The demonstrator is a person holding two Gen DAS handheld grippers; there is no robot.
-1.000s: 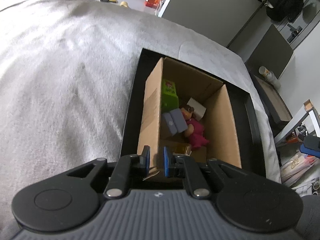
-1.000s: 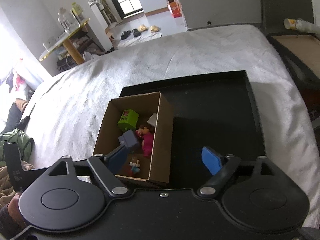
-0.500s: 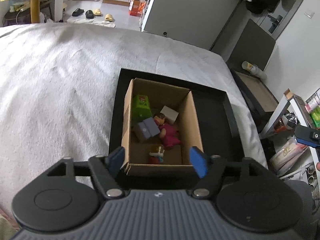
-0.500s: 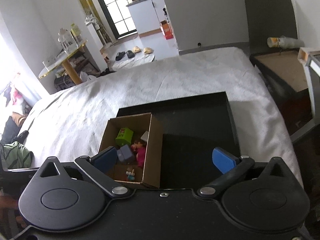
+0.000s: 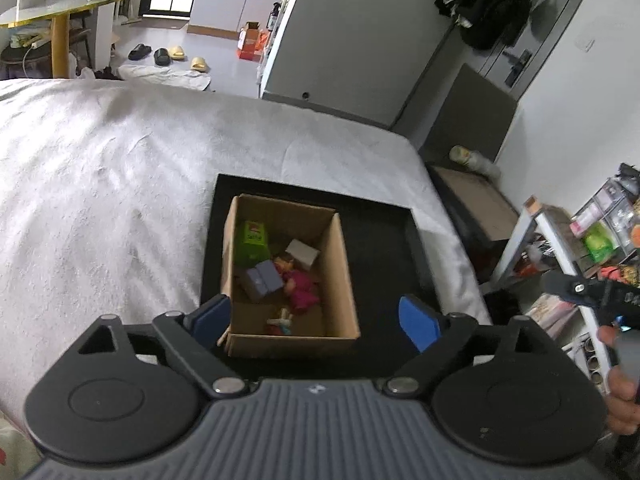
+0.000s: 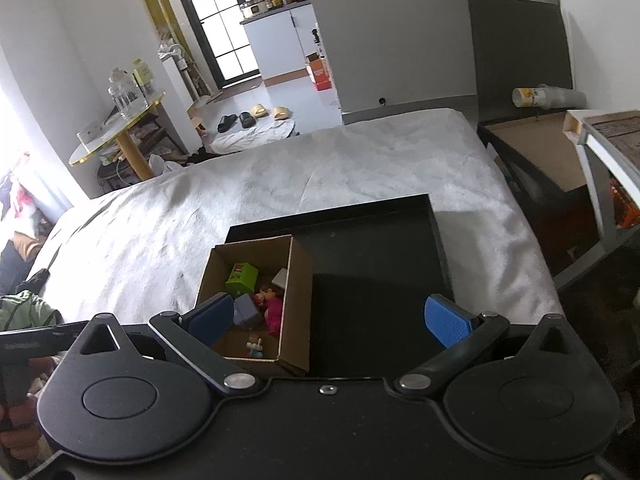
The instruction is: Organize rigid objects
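Both my tools, left (image 5: 314,318) and right (image 6: 338,320), hang wide open and empty above the box (image 5: 340,280) of toys (image 5: 302,286) on the tray (image 6: 380,264).

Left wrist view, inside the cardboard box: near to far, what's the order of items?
Small pale figurine → magenta doll → grey block → white block → green block.
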